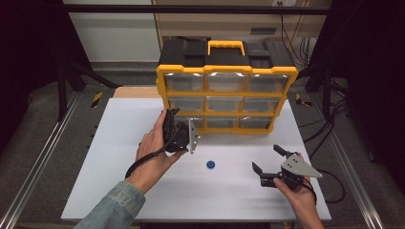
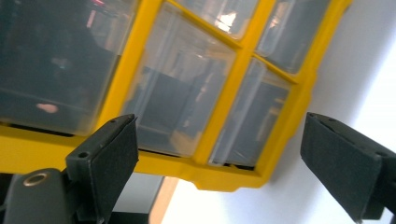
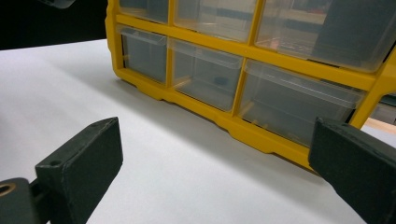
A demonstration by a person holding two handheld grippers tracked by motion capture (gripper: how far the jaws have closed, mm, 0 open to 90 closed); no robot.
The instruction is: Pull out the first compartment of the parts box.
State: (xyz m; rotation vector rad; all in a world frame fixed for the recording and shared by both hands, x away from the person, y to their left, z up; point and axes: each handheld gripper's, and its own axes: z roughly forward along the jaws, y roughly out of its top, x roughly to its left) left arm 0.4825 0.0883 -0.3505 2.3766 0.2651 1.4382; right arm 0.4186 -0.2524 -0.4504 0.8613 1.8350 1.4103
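The right claw [image 1: 269, 163] is hovering wide open and empty over the near tabletop [image 1: 143, 191], with a small blue ring [image 1: 210, 164] lying just left of it. Farther off, the left claw [image 1: 175, 125], also spread and empty, is reaching the drawer cabinet [image 1: 227, 95]; it should square up to the bottom-left drawer [image 2: 182, 98] before pulling. The right gripper view is showing a dark bit inside a bottom drawer [image 3: 205, 74].

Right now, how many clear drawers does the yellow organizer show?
9 on the organizer: three each in the top, middle and bottom rows; the left gripper partly covers the bottom-left one.
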